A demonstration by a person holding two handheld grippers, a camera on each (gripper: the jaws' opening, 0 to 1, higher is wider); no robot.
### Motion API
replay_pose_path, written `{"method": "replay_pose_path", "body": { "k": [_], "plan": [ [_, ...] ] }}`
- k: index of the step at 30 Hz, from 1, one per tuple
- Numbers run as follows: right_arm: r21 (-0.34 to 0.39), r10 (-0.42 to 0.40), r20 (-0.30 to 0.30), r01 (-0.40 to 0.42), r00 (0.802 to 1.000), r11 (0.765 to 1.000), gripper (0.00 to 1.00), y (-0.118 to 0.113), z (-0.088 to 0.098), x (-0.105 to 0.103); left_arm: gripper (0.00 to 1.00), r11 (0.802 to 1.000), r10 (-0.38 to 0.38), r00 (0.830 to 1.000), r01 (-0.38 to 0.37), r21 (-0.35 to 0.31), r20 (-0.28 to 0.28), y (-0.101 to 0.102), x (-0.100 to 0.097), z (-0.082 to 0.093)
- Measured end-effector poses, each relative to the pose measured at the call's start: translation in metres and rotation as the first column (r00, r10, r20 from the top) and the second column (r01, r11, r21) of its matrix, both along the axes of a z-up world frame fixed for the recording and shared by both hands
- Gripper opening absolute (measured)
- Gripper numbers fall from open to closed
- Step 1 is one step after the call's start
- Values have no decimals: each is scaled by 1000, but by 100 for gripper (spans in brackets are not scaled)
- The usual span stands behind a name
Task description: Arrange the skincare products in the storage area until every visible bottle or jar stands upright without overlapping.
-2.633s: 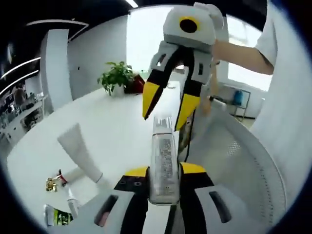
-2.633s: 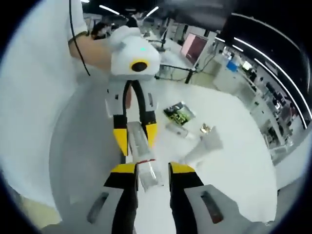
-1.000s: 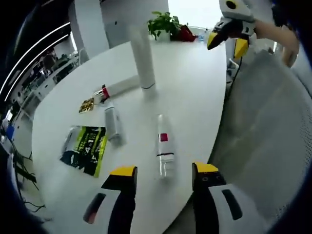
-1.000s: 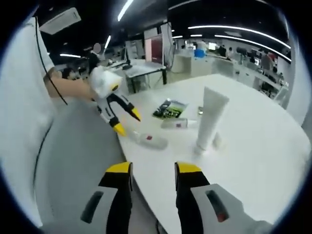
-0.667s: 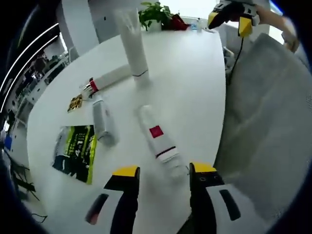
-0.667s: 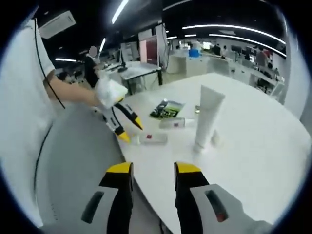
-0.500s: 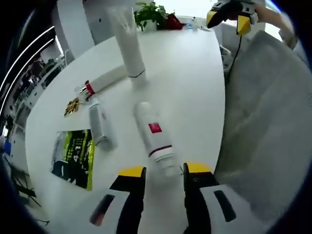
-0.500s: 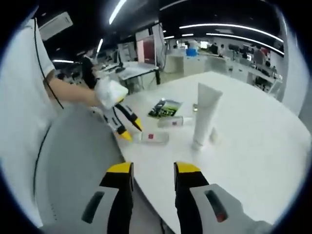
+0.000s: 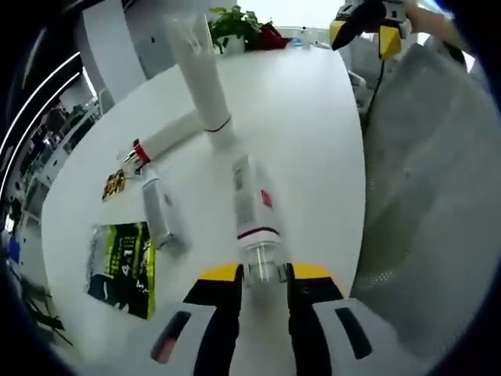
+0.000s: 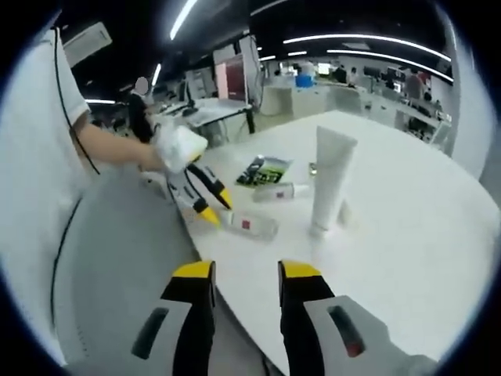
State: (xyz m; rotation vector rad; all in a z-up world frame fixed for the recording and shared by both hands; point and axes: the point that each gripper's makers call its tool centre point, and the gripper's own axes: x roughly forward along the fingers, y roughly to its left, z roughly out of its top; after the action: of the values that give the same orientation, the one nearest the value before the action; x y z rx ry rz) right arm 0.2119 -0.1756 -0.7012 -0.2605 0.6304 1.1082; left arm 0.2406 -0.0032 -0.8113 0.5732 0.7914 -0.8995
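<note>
Bottle lying, cap end between left jaws.

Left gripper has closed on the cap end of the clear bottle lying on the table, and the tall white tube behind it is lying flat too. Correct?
Not quite. The tall white tube stands upright on its cap, as the left gripper view shows. The rest holds: the left gripper has its jaws around the cap end of the clear bottle, which lies on the table.
</note>
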Motion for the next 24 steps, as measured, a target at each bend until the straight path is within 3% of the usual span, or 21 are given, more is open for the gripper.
{"method": "replay_pose_path", "body": {
  "k": [7, 12, 17, 20, 22, 24],
  "plan": [
    [-12, 80, 15, -80, 997, 997, 32, 19, 1, -1, 25, 997, -82, 997, 82, 1, 13, -5, -8, 16],
    [-70, 211, 54, -207, 976, 976, 36, 44, -3, -3, 25, 988, -152, 988, 151, 25, 37, -11, -12, 30],
    [-195, 392, 99, -369, 915, 909, 38, 79, -21, -3, 25, 977, -207, 977, 204, 61, 54, -19, -15, 41],
    [-230, 446, 101, -415, 889, 880, 39, 95, -36, 2, 25, 972, -228, 972, 224, 72, 54, -23, -16, 44],
    [-292, 494, 103, -449, 863, 844, 39, 101, -49, 6, 25, 969, -239, 970, 235, 78, 52, -25, -16, 46],
    [-324, 518, 99, -465, 849, 824, 38, 105, -56, 9, 25, 965, -252, 966, 247, 84, 50, -28, -17, 48]
  ]
}}
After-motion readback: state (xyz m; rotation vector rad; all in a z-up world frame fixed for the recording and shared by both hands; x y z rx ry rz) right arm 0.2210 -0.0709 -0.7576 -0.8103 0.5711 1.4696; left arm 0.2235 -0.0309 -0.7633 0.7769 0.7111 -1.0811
